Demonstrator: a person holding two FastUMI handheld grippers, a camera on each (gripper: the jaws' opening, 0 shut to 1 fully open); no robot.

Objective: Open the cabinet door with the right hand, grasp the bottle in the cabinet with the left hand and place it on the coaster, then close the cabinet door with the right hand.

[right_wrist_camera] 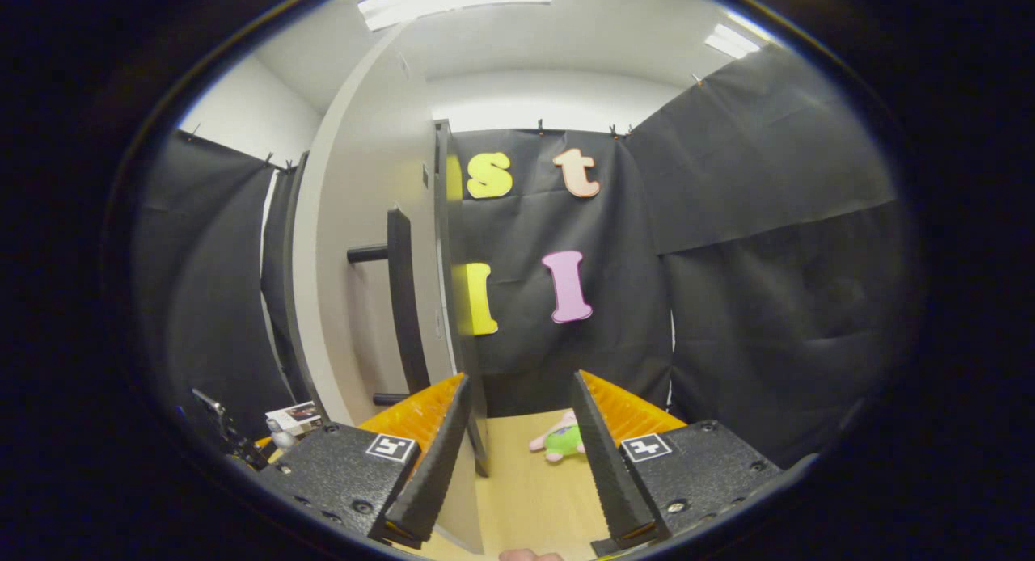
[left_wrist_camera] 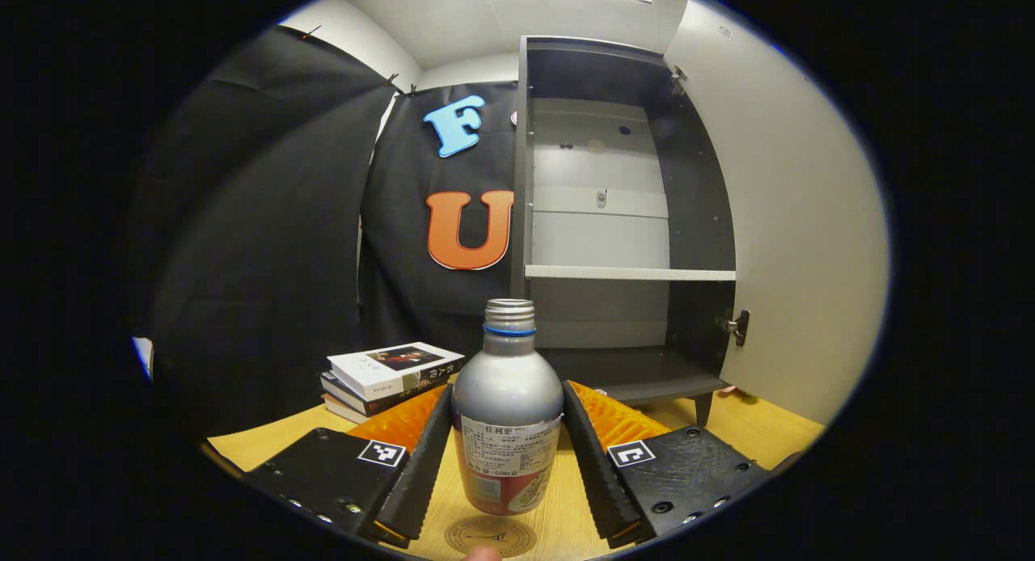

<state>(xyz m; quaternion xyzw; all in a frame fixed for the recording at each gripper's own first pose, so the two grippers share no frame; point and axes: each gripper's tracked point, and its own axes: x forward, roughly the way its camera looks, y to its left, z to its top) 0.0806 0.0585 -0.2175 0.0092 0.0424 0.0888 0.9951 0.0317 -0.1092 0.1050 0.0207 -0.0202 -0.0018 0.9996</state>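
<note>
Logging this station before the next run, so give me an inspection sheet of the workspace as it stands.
Surface: wooden table, bare wood around the items.
Job's things: bottle upright between the left gripper fingers, just above the coaster; cabinet shelves bare; cabinet door swung open.
Clutter: stacked books; plush toy.
Grippers: left around the bottle, contact unclear; right gripper open by the door's edge.
Cables: nothing seen.
Surroundings: black cloth wall.

Both grippers held level, fingers pointing forward.
The left gripper (left_wrist_camera: 507,464) is closed against a bottle (left_wrist_camera: 507,419); the right gripper (right_wrist_camera: 521,456) is held with fingers spread apart.
</note>
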